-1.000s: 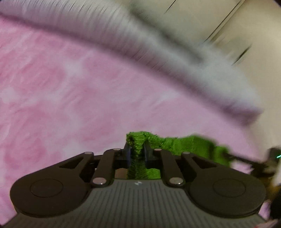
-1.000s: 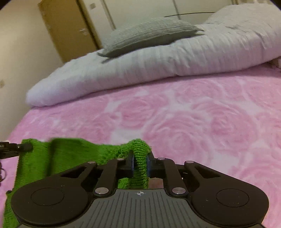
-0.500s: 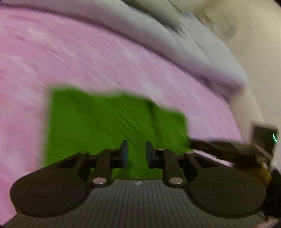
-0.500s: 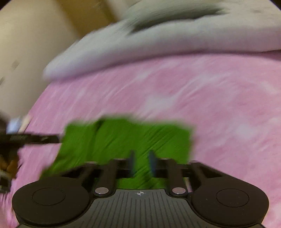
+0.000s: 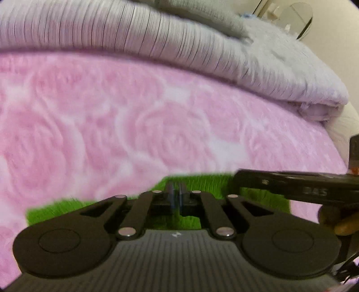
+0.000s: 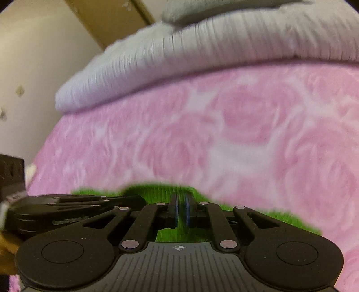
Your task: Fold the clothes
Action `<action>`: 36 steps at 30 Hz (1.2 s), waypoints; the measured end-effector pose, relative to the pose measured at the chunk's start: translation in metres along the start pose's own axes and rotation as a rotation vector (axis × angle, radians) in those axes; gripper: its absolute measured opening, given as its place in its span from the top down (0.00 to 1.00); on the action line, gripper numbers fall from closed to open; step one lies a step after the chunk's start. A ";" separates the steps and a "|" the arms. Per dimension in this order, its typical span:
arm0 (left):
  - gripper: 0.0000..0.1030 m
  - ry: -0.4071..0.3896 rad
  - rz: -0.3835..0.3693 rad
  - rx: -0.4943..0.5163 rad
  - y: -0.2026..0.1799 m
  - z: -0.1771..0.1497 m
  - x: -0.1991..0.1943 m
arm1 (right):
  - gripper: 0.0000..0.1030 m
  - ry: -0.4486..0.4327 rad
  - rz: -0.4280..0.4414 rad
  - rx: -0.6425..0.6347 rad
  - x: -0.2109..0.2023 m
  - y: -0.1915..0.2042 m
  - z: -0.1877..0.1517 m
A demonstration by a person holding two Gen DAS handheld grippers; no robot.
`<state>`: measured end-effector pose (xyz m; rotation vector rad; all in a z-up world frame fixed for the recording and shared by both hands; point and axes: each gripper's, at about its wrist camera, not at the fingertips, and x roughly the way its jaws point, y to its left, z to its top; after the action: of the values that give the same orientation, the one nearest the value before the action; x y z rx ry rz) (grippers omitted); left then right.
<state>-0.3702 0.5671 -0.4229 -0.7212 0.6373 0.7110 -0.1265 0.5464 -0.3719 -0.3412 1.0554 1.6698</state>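
A green knitted garment (image 5: 206,183) lies flat on the pink rose-patterned bed cover (image 5: 134,125), mostly hidden under both grippers; it also shows in the right wrist view (image 6: 152,191). My left gripper (image 5: 176,195) hangs just above the garment with its jaws nearly together and nothing between them. My right gripper (image 6: 181,210) is above the same garment, jaws nearly together and empty. Each gripper shows in the other's view: the right one (image 5: 291,184) at the right, the left one (image 6: 74,202) at the left.
A folded white-grey ribbed quilt (image 5: 157,38) lies across the far side of the bed, with a grey pillow (image 6: 202,11) on top. The bed's edge and a cream wall (image 6: 29,67) are at the left of the right wrist view.
Both grippers let go of the green garment, which they held up a second ago. It dropped flat onto the bed. Both grippers then closed empty and tilted up over its near edge.
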 end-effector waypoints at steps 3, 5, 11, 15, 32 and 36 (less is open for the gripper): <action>0.90 -0.027 -0.001 -0.003 0.005 -0.004 -0.035 | 0.91 -0.019 -0.011 0.021 -0.036 -0.002 -0.003; 0.90 0.001 0.015 0.001 0.007 -0.023 -0.058 | 0.91 0.008 -0.044 0.020 -0.061 -0.001 -0.021; 0.87 0.128 0.129 0.093 0.010 -0.114 -0.119 | 0.91 0.150 -0.236 -0.074 -0.114 0.011 -0.126; 0.88 0.158 0.267 0.076 0.019 -0.164 -0.160 | 0.91 0.169 -0.364 -0.105 -0.151 0.022 -0.178; 0.84 0.209 0.373 -0.005 -0.042 -0.292 -0.267 | 0.91 0.234 -0.379 -0.086 -0.242 0.056 -0.302; 0.90 0.200 0.445 -0.041 -0.060 -0.306 -0.303 | 0.91 0.272 -0.400 -0.083 -0.276 0.052 -0.319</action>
<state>-0.5877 0.1957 -0.3628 -0.7004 0.9852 1.0706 -0.1559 0.1238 -0.3404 -0.7982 1.0355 1.3316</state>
